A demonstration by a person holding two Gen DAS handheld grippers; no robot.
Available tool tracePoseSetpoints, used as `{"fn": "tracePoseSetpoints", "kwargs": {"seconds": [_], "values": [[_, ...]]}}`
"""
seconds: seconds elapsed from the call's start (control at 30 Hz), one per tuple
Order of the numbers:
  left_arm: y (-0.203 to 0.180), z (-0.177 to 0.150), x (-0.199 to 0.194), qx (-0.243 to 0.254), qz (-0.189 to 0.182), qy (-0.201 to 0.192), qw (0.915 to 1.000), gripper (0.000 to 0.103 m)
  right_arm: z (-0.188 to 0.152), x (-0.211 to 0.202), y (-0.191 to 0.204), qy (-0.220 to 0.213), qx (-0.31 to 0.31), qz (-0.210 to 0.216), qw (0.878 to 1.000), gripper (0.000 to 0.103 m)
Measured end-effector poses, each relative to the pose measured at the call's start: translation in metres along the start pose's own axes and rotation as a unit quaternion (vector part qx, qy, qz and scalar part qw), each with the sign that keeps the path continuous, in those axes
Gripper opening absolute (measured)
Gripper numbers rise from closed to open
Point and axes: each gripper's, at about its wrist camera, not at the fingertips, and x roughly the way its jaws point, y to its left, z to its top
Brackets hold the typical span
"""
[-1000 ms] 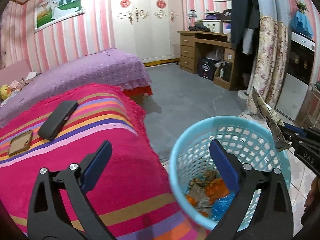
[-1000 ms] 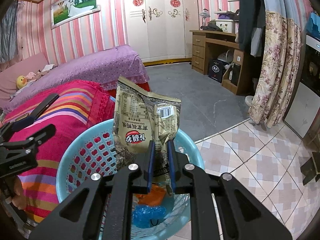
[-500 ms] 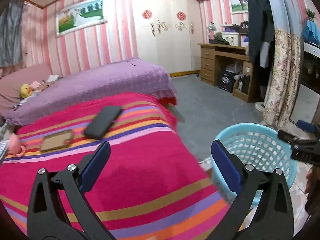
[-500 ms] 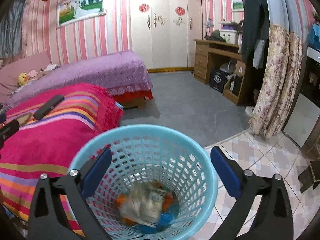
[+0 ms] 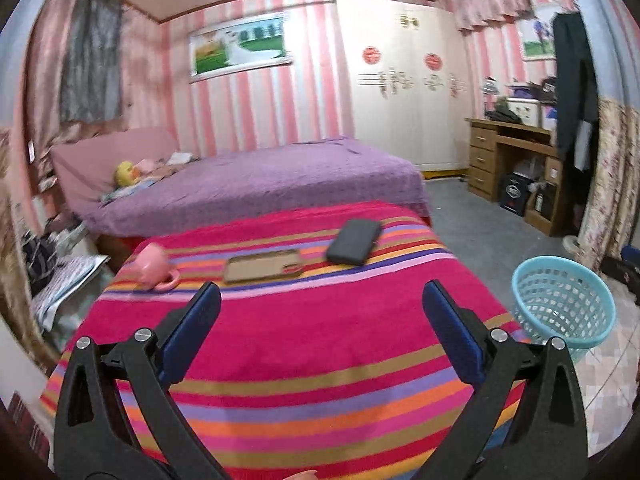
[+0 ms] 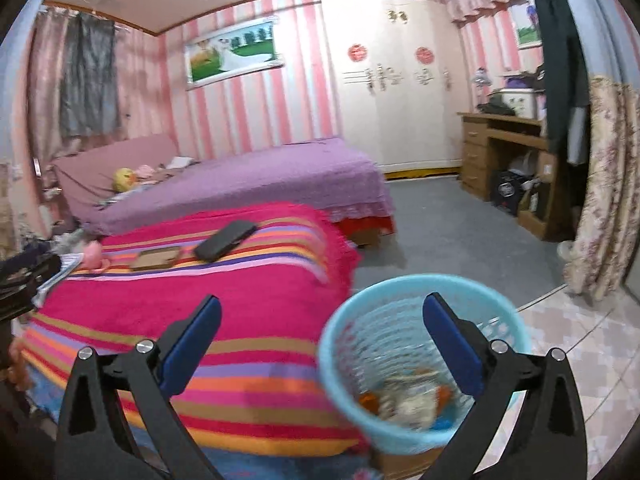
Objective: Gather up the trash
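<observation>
A: Start at the fingers. What are they doing?

B: The left gripper (image 5: 320,320) has its 2 blue-padded fingers (image 5: 192,332) spread wide with nothing between them. The right gripper (image 6: 320,320) is the same, splayed apart and empty.

A: And the trash?

B: It lies in the bottom of the round light-blue plastic mesh basket (image 6: 500,320), just under the right gripper. I see crumpled wrappers (image 6: 408,404), orange, pale and blue, though the blur makes it hard to name any 1 piece.

A: Why is the basket there?

B: I judge it is parked on the floor tiles, just beside the bed's corner, so anything lifted off the bed needs only a short carry. Its open lattice wall looks light and rigid.

A: What lies in front of the left gripper?

B: The fuzzy pink blanket with orange, purple and gold stripes (image 5: 300,344). On its far part sit a flat black rectangular case (image 5: 354,240), a brown phone-shaped slab (image 5: 262,266) and a glossy pink mug (image 5: 154,266).

A: Any trash among them?

B: None that I can pick out; those 3 look like belongings, so collecting seems close to finished.
</observation>
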Motion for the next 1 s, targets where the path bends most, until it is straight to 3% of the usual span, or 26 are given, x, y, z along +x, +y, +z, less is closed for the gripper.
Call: {"fn": "tracePoseSetpoints", "kwargs": {"seconds": [0.2, 0.4, 0.57, 1.0], "values": [[0.026, -0.033, -0.023, -0.016, 0.025, 0.007, 0.9995, 0.097, -0.020, -0.017, 0.051, -0.010, -0.035, -0.011, 0.999, 0.098], [0.042, -0.065, -0.022, -0.043, 0.034, 0.028, 0.9981, 0.097, -0.037, -0.027, 0.091, -0.026, -0.066, -0.019, 0.997, 0.098], [0.046, -0.070, -0.027, -0.049, 0.035, 0.017, 0.9980, 0.098, -0.042, -0.032, 0.112, -0.034, -0.081, -0.001, 0.996, 0.098], [0.038, -0.070, -0.029, -0.041, 0.034, -0.005, 0.9986, 0.097, -0.046, -0.034, 0.130, -0.049, -0.094, -0.018, 0.994, 0.098]]}}
